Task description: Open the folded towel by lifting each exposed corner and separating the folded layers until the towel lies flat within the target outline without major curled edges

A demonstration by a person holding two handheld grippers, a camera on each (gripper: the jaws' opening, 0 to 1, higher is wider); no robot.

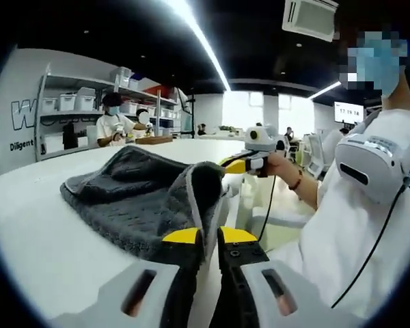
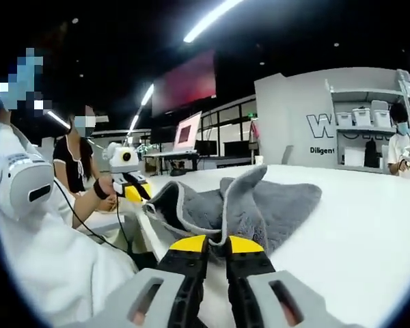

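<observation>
The grey towel [image 1: 133, 201] lies on the white table [image 1: 48, 232], still partly folded, with its near edge lifted off the table where both grippers hold it.

In the left gripper view, the left gripper [image 1: 209, 240] is clenched on a raised fold of the towel: the grey cloth, with its paler trimmed border, hangs down into the narrow gap between the yellow-tipped jaws. Beyond that fold, toward the person in white [image 1: 369, 225], the right gripper [image 1: 234, 164] comes in at the towel's far corner, its yellow and black jaws pinched on the edge there, a hand [image 1: 277, 166] around its body.

In the right gripper view, the right gripper [image 2: 216, 247] is closed on the towel [image 2: 260, 205] as well; a peak of cloth rises just above its jaws, and the rest spreads away across the table [image 2: 355, 246]. At the towel's other near corner, the left gripper [image 2: 140, 193] grips the trimmed border, with the person's hand [image 2: 108, 191] behind it.

Past the towel, at the table's far side, another person [image 1: 113, 123] stands in front of shelves [image 1: 75, 102] that hold white bins.
</observation>
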